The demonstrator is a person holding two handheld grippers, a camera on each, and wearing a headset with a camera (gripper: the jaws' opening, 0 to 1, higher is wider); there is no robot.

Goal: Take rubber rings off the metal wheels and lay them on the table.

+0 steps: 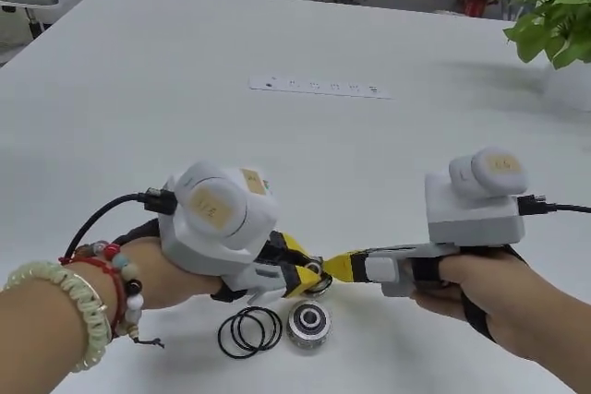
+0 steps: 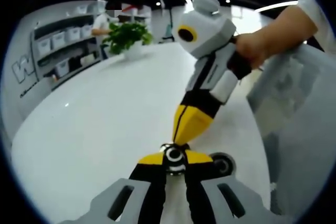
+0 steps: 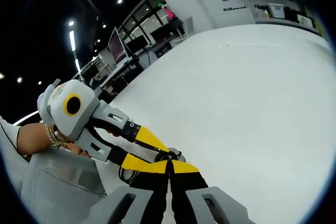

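Observation:
My left gripper (image 1: pixel 307 276) (image 2: pixel 174 156) is shut on a small metal wheel (image 1: pixel 317 268) (image 2: pixel 174 161), held just above the white table (image 1: pixel 305 145). My right gripper (image 1: pixel 336 267) (image 3: pixel 169 164) comes in from the right with its yellow jaws pressed together on the black rubber ring (image 3: pixel 171 156) at that wheel's rim. Below the two grippers a second metal wheel (image 1: pixel 307 323) (image 2: pixel 223 163) stands on the table. Beside it, to the left, lie three loose black rubber rings (image 1: pixel 249 330).
A white power strip (image 1: pixel 319 88) lies flat in the middle of the table. A potted green plant (image 1: pixel 554 6) (image 2: pixel 126 32) stands at the far right corner. Shelves and chairs stand beyond the table's far edge.

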